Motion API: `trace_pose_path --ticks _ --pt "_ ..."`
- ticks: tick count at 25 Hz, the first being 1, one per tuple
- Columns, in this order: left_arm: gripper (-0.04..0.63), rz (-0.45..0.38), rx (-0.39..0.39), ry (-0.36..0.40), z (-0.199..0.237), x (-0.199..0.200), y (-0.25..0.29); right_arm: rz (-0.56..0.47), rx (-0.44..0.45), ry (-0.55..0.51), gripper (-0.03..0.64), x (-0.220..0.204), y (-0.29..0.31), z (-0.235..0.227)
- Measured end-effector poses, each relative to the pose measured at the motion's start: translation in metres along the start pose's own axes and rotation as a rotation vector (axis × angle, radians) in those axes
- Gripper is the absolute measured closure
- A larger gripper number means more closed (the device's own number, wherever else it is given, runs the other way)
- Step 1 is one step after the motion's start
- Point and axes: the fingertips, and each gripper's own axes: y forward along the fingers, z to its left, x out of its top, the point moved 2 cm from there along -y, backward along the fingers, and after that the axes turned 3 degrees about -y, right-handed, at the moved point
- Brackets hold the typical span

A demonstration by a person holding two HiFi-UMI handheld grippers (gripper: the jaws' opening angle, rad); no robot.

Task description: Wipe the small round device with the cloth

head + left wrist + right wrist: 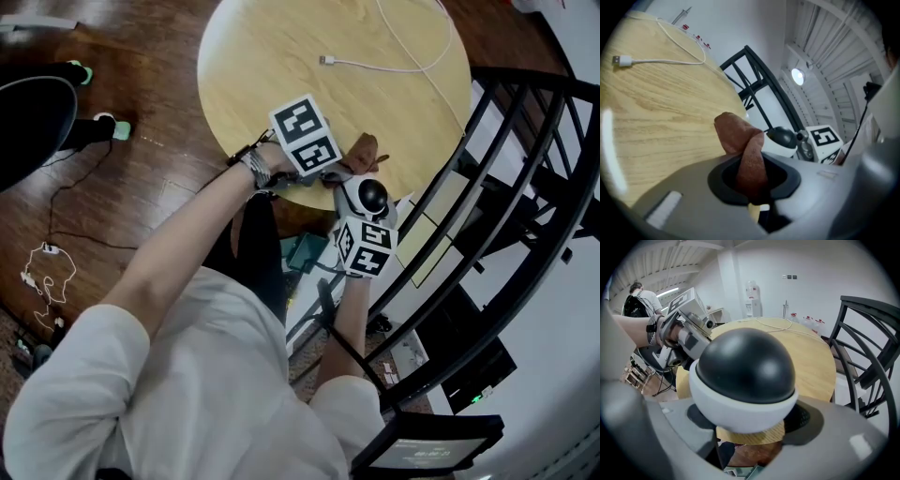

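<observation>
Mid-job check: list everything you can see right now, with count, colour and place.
round wooden table: one, light tan, beyond both grippers
USB cable: one, white, lying on the table
reddish-brown cloth: one, at table's near edge
round device, black dome on white base: one, beside the cloth
metal railing: one, black, right of the table
wooden floor: dark brown, around the table
left gripper: one, grey, shut on cloth
right gripper: one, grey, shut on device

black-domed white device [743, 380], crumpled brown cloth [737, 135]
</observation>
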Motion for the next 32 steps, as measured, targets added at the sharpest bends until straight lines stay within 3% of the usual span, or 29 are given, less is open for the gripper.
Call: trace_pose_path --ticks 3,5,8,16,19,22,25,32 --pt "0.532 0.086 0.073 0.034 0.002 -0.007 -0.005 0.000 0.003 -0.002 0.252 0.000 0.000 0.001" --pt "0.532 0.080 0.117 0.040 0.001 -0.007 -0.012 -0.001 0.047 -0.022 0.252 -0.001 -0.001 0.002" --pt "0.532 -0.002 0.110 -0.001 0.001 -0.008 -0.020 -0.013 0.172 -0.127 0.249 -0.005 -0.008 0.002" --pt "0.532 -0.215 0.129 -0.119 0.007 -0.017 -0.043 -0.015 0.399 -0.674 0.247 -0.002 -0.017 0.000" --pt "0.532 -0.313 0.140 -0.182 0.013 -0.017 -0.051 0.007 0.488 -0.756 0.247 0.004 -0.011 0.006" --pt "0.532 -0.396 0.148 -0.247 0.018 -0.017 -0.057 0.011 0.548 -0.701 0.249 0.006 -0.007 0.009" --pt "0.532 -0.398 0.158 -0.243 0.017 -0.023 -0.059 -0.014 0.524 -0.633 0.252 0.006 -0.008 0.014" --pt "0.531 -0.249 0.295 -0.002 0.013 -0.015 -0.049 -0.097 0.354 -0.465 0.255 0.001 -0.010 0.017"
